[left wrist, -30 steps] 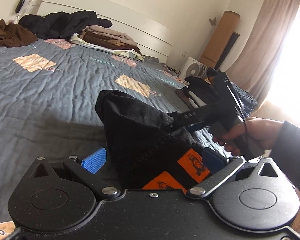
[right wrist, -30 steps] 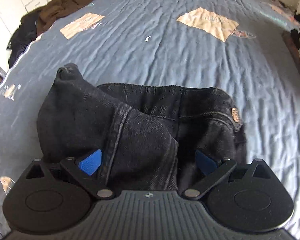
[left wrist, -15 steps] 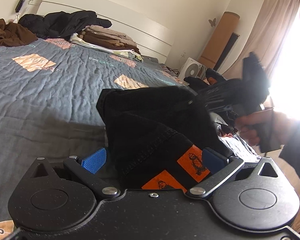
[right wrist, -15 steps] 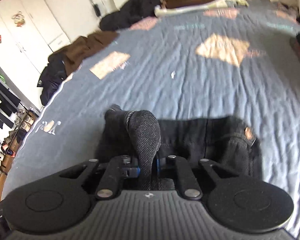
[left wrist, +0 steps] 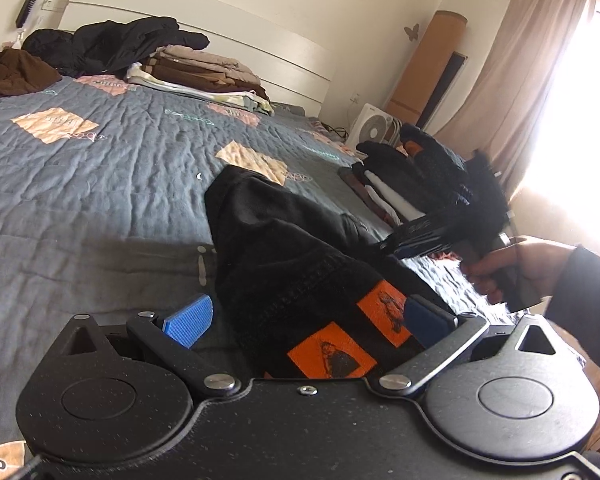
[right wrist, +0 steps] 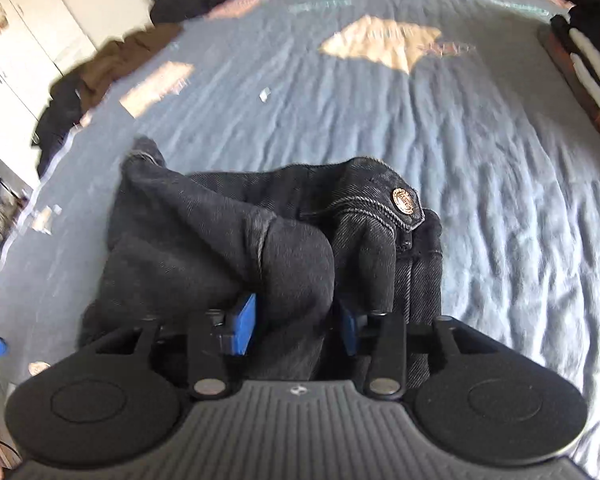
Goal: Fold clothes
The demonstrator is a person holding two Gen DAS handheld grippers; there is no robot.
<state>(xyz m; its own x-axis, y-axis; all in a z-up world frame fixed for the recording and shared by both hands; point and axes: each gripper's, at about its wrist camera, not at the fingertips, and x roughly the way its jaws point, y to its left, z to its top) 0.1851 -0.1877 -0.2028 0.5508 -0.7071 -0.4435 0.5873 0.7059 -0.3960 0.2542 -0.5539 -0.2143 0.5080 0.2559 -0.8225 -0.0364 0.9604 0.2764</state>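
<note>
Black denim fills the left wrist view: the folded jeans (left wrist: 300, 264) lie on the grey quilt (left wrist: 100, 184) directly ahead of the left gripper (left wrist: 306, 318), whose blue pads (left wrist: 188, 320) stand wide apart with the near end of the bundle, orange patches upward, lying between them. The right-hand pad appears to touch the cloth, the left-hand one stands clear of it, so this gripper has hold of nothing. The bundle's long axis runs away from this camera, rising to a peak near the middle of the bed. Off to the right the right gripper (left wrist: 388, 246) comes in from the side, held by a bare hand (left wrist: 512, 268), meeting the jeans at their right flank. In the right wrist view the jeans (right wrist: 228, 240) sit just in front of the right gripper (right wrist: 296, 324); its jaws are partly closed, with a rounded fold of denim between the pads (right wrist: 244, 324), though whether they pinch it tight I cannot tell. The waistband button (right wrist: 405, 201) lies ahead and to the right of the jaws. Judging by this, the right gripper is the nearer one to act on the fold, and any next tuck would travel across the bundle toward the left gripper's side. Folded stacks (left wrist: 204, 76) rest near the headboard.
</note>
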